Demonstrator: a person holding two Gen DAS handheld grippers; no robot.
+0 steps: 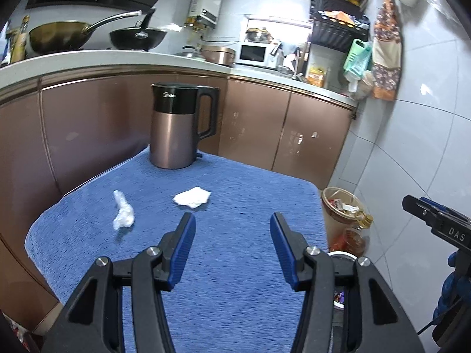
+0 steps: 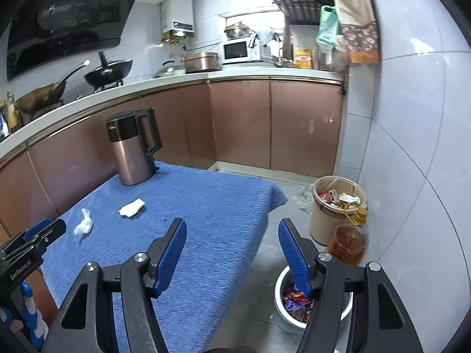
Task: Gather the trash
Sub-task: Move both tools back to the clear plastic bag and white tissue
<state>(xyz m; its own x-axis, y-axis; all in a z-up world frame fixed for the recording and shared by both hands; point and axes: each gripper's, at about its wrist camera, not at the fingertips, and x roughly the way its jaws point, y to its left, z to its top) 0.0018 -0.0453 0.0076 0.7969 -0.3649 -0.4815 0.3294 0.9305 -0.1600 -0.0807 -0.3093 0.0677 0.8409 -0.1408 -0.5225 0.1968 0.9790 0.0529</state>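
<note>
With both hand-held grippers wide and empty, you are at the reach step: advance the left hand-held gripper (image 1: 232, 223) to the crumpled tissue (image 1: 192, 197) on the bench (image 1: 235, 264), left of centre, and close.

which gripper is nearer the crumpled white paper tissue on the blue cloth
Left. The left gripper hovers open just short of the crumpled white paper tissue. The right gripper is open farther off, over the blue cloth's edge by the bins.
</note>
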